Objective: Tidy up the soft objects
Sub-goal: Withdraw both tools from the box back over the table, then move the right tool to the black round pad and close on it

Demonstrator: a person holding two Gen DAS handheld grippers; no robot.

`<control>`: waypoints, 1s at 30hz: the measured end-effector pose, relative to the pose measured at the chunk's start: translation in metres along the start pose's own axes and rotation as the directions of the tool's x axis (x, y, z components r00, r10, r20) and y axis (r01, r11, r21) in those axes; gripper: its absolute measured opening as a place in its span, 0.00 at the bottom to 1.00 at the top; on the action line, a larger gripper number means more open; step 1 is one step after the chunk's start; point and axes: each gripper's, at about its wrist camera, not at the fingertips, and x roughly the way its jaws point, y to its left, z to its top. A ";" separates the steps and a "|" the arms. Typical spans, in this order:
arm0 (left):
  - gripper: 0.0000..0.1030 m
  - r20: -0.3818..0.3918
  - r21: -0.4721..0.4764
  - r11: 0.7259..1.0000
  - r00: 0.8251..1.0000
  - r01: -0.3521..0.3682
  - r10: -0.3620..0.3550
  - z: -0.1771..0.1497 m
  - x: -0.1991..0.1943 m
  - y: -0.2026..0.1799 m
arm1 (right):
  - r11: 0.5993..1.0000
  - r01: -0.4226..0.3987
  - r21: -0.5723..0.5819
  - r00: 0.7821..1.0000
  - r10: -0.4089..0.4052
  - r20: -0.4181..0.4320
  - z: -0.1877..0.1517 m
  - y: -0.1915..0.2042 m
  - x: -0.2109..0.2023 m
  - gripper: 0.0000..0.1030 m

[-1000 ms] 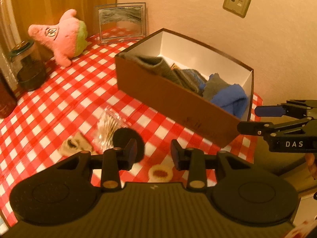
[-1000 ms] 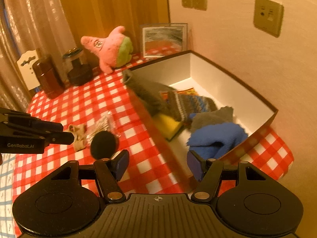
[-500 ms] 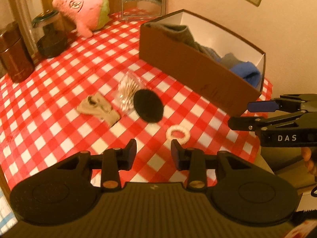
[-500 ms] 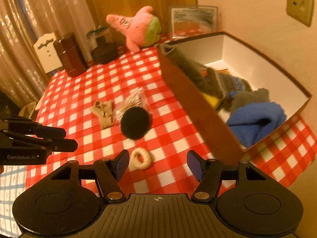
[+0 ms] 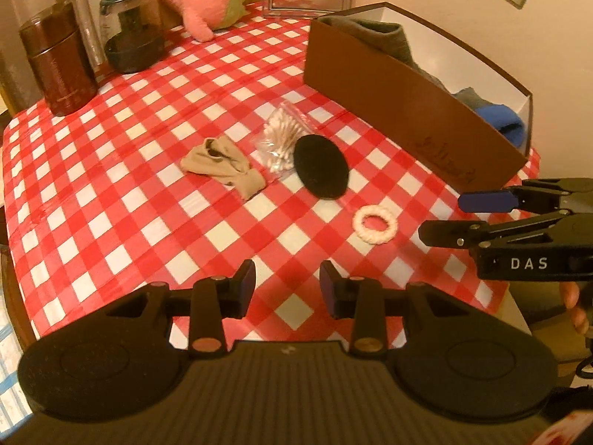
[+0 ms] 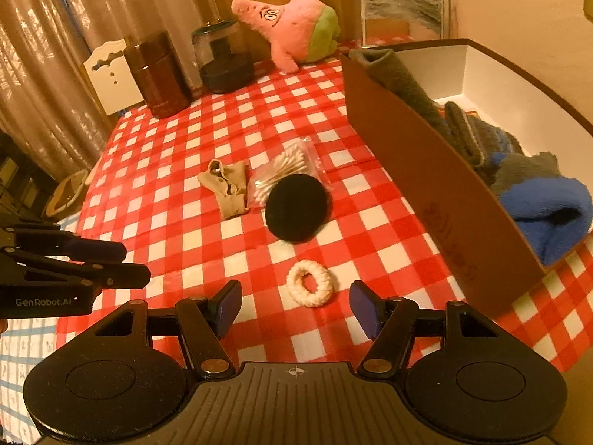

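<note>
Notably, the cream hair tie [image 6: 310, 283] lay flat just ahead of the right gripper [image 6: 295, 306], centred between its wide, empty jaws. Left gripper [image 5: 287, 284], narrower and empty, sat farther off.

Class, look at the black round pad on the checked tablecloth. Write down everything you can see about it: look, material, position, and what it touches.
The black round pad is a flat oval disc, matte and fuzzy, like felt or sponge, without markings. It lies flat on the red-and-white checked tablecloth, near the middle of the table. Its far edge overlaps the clear bag of cotton swabs. The beige sock lies to its left, apart from it, and the cream hair ring lies nearer the camera, also apart. The brown box stands to its right. No hand-held gripper touches it.
</note>
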 end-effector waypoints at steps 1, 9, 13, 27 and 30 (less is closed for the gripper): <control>0.34 0.000 -0.005 1.000 1.000 -0.002 0.002 0.000 0.001 0.002 | 1.000 -0.003 -0.002 1.000 0.003 -0.004 0.001 0.000 0.003 0.63; 0.34 0.004 -0.042 0.999 1.000 -0.028 0.028 0.005 0.012 0.012 | 1.000 -0.001 -0.013 1.000 0.001 -0.020 0.008 0.004 0.028 0.63; 0.34 0.000 -0.058 0.998 0.999 -0.037 0.037 0.008 0.021 0.018 | 1.000 0.002 -0.010 1.000 -0.002 -0.020 0.015 0.005 0.041 0.63; 0.34 -0.010 -0.097 0.994 0.999 -0.054 0.054 0.028 0.059 0.039 | 1.000 0.007 0.003 0.999 -0.007 -0.045 0.045 0.001 0.096 0.73; 0.34 -0.012 -0.106 0.993 0.998 -0.057 0.056 0.032 0.068 0.044 | 1.000 0.013 -0.001 0.999 -0.013 -0.052 0.051 0.001 0.109 0.75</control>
